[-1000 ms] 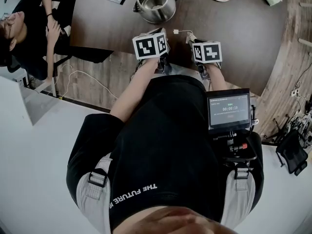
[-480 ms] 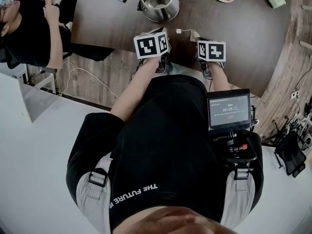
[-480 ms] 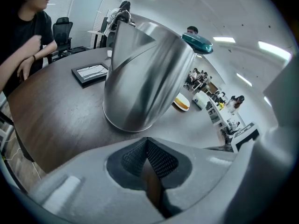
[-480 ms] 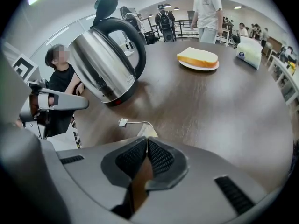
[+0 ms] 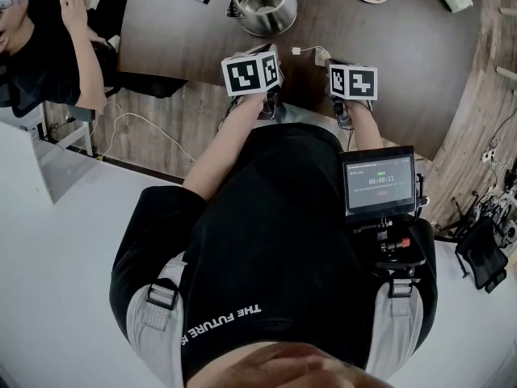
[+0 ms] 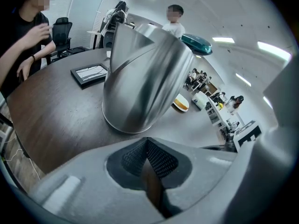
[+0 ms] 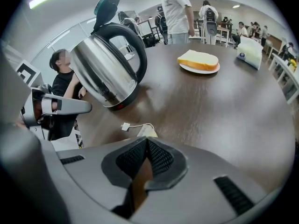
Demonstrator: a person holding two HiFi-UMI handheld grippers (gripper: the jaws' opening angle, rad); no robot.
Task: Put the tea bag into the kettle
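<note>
Dark brown wooden tabletop (image 7: 210,106) runs out ahead of both tongs in a bright open office.

Nearest, the right tongs (image 7: 147,141) are closing the last little way. Their jaws stood wide a second ago and now meet at the tips. The small pale paper tea bag (image 7: 146,132) lies flat on the table right at those tips, and they appear to pinch its near edge. Its white string curls away to the left to a small square tag (image 7: 125,126). I judge the grasp to be just made, so the lift comes next; a corner hold on thin paper could slip.

The left tongs (image 6: 147,141) are closed on nothing and held low at the table's near edge.

Straight ahead of the left tongs, and ahead-left of the right ones, stands the shiny stainless-steel kettle (image 7: 105,71), black-handled. Its teal lid (image 7: 105,6) is tipped up, leaving the mouth open. The bag sits apart from it.

Farther off, ahead-right of the right tongs, a slice of bread rests on a white plate (image 7: 198,62). People sit and stand beyond the table.
</note>
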